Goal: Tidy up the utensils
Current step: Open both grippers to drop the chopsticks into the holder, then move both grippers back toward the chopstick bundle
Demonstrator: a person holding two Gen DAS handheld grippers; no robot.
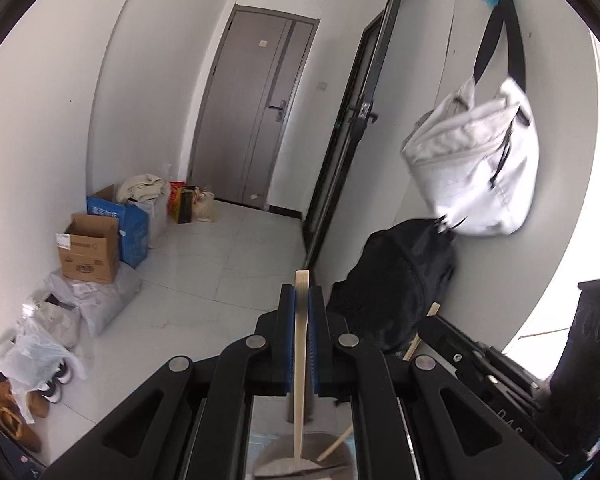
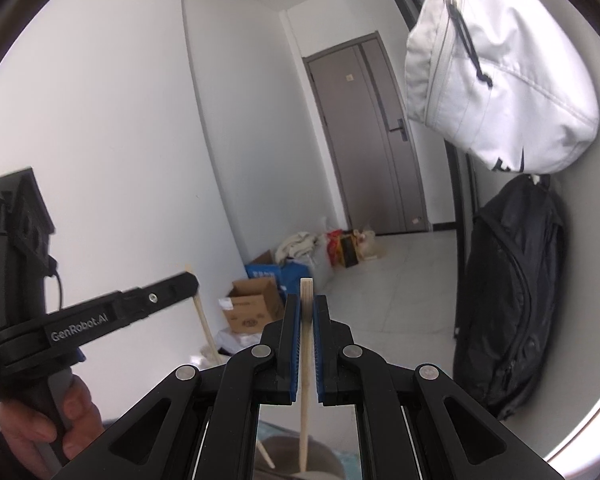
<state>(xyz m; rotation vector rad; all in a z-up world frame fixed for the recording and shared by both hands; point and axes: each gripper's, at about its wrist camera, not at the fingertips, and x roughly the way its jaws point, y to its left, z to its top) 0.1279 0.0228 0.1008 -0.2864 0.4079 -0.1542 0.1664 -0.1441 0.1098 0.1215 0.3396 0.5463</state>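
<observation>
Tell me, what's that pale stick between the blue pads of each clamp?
A thin wooden utensil handle. The left gripper is shut on one wooden handle in the left wrist view; the right gripper is shut on another handle in the right wrist view.

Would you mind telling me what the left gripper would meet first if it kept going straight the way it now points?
The left gripper, shut on a wooden utensil handle, points across bare floor tiles. Nothing stands close ahead; it would probably meet the floor near the black door frame, though depth is unclear.
</observation>
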